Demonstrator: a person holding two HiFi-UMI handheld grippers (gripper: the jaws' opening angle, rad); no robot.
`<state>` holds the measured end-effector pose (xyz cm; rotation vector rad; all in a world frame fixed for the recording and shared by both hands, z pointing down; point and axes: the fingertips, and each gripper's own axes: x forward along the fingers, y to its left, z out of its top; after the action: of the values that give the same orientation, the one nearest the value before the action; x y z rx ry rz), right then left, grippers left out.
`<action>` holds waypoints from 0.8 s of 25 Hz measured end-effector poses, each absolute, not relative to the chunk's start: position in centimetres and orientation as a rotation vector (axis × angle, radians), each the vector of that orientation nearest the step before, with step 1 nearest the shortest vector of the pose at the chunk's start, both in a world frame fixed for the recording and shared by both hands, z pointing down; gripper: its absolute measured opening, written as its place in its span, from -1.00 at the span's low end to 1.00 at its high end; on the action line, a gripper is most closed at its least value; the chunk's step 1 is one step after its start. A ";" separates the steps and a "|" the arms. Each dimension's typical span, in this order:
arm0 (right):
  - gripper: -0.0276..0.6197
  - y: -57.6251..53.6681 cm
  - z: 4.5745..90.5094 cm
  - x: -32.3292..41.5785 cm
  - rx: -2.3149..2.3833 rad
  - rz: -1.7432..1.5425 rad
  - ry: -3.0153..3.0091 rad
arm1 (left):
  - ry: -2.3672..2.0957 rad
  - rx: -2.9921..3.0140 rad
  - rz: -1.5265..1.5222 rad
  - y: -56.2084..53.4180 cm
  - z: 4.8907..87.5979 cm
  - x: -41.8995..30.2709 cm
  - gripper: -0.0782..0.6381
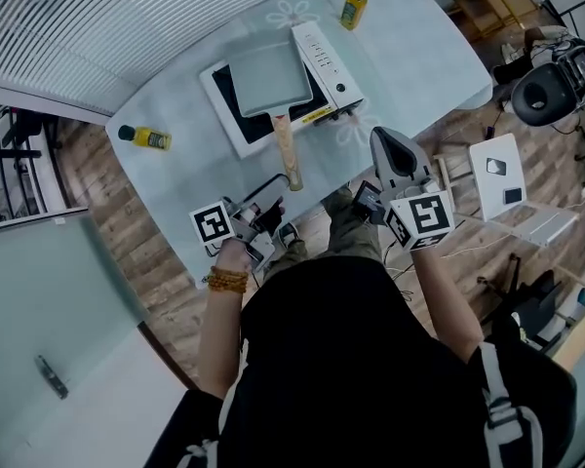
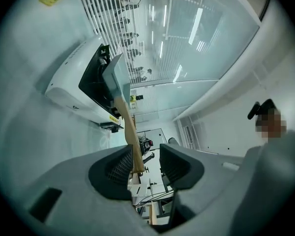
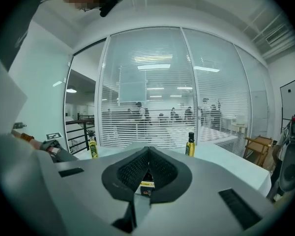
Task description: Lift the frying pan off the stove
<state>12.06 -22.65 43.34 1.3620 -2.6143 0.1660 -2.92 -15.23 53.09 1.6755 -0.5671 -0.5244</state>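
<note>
A square grey frying pan (image 1: 268, 74) sits on a white portable stove (image 1: 327, 61) on the pale glass table (image 1: 175, 183). Its wooden handle (image 1: 288, 149) points toward me. My left gripper (image 1: 273, 208) is at the handle's near end. In the left gripper view the pan (image 2: 115, 80) and stove (image 2: 73, 90) appear rolled sideways. There the left gripper (image 2: 145, 161) is open, with the tip of the handle (image 2: 130, 136) between the jaws, close against one pad and apart from the other. My right gripper (image 1: 382, 136) hovers right of the handle, off the table's corner. It (image 3: 147, 154) is shut on nothing.
Two yellow oil bottles stand on the table, one (image 1: 354, 4) beyond the stove, one (image 1: 146, 137) at its left end; both bottles (image 3: 190, 144) (image 3: 93, 147) show ahead of the right gripper. A white stand (image 1: 502, 169) and dark equipment (image 1: 546, 86) stand on the wooden floor at right.
</note>
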 end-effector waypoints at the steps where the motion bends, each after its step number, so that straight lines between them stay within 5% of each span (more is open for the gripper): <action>1: -0.91 -22.5 43.5 12.1 1.365 0.176 -2.613 | -0.558 1.675 -0.519 -15.1 53.3 -2.6 -0.32; 20: -0.91 -21.9 44.0 10.6 1.279 0.156 -2.617 | -0.490 1.638 -0.459 -16.3 55.2 -0.2 -0.45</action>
<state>10.58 -21.85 44.03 1.2787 -2.6169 0.1557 -0.17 -16.25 55.23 1.6383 -0.4899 -0.4591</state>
